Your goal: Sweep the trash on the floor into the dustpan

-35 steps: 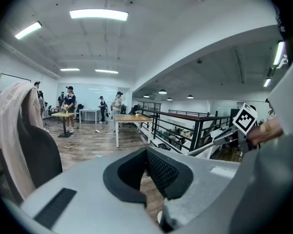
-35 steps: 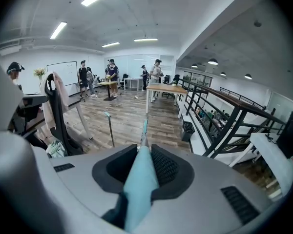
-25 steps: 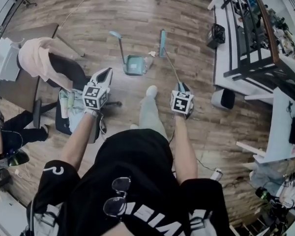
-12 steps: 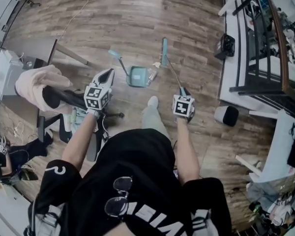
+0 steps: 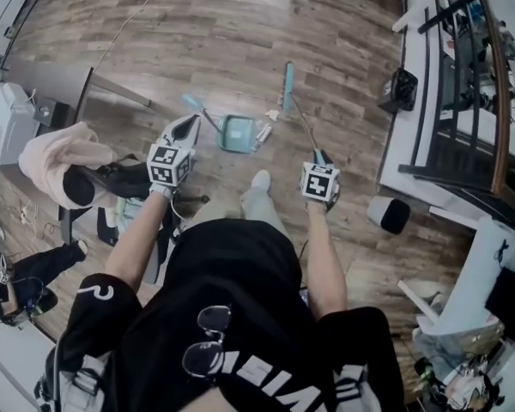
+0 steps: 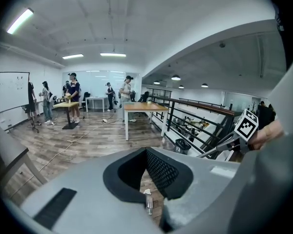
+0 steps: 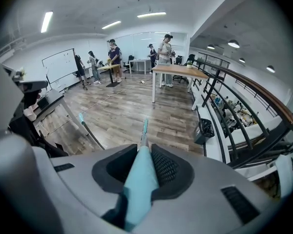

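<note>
A teal dustpan [image 5: 238, 133] stands on the wood floor with its long handle [image 5: 197, 108] leaning up to the left. Just right of it lie a small clear plastic bottle [image 5: 264, 131] and a scrap of paper. My left gripper [image 5: 186, 127] is shut and holds nothing, its tips close to the dustpan handle. In the left gripper view the bottle [image 6: 148, 204] shows through the notch of the shut left gripper [image 6: 154, 186]. My right gripper [image 5: 320, 155] is shut on the broom's teal handle [image 7: 139, 184], and the broom head [image 5: 287, 84] rests on the floor beyond the trash.
An office chair draped with a pink garment [image 5: 56, 157] stands at the left beside a desk [image 5: 64, 80]. A black railing [image 5: 463, 84] and a black bin [image 5: 403, 88] line the right side. The person's foot [image 5: 259, 181] is just behind the dustpan. People stand at tables [image 6: 141, 108] far off.
The person has stepped forward, and both grippers have come closer to the dustpan and trash. The left gripper's tips now sit near the dustpan handle. The broom stays in the right gripper.
</note>
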Motion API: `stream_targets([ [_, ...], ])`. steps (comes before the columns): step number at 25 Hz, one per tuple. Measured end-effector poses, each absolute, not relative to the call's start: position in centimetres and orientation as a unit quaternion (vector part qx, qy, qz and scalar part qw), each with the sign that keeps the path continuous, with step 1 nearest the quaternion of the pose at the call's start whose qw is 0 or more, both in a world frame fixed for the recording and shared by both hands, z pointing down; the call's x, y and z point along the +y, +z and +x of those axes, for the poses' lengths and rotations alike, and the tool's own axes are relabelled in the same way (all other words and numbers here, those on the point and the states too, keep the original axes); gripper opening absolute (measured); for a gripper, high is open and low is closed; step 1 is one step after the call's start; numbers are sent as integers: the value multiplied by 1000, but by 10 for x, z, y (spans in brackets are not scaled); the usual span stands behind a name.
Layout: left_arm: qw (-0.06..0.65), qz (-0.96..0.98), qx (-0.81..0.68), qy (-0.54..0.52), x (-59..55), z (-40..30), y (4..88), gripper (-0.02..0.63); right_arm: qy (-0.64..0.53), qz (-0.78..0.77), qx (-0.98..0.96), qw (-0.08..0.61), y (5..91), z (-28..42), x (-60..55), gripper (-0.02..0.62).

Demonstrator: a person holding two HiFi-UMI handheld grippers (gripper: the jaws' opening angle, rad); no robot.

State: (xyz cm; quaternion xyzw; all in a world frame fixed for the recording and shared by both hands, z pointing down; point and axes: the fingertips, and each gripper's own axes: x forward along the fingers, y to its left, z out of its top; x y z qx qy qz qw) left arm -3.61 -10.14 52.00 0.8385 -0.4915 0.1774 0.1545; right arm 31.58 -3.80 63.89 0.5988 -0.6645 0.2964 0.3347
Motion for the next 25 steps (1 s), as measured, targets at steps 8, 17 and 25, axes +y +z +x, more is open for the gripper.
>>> stream_targets([
  [8,160,829,-491,216,-129,-63,557,-2,296,589,-667,347,651,303,-62,84],
  [17,208,815,-480,250,-171,-103,635,0,308,596,-645,367,672,291,-73,84],
  [25,242,800,-463,296,-200,-129,720,9,315,608,-625,375,692,275,-81,84],
])
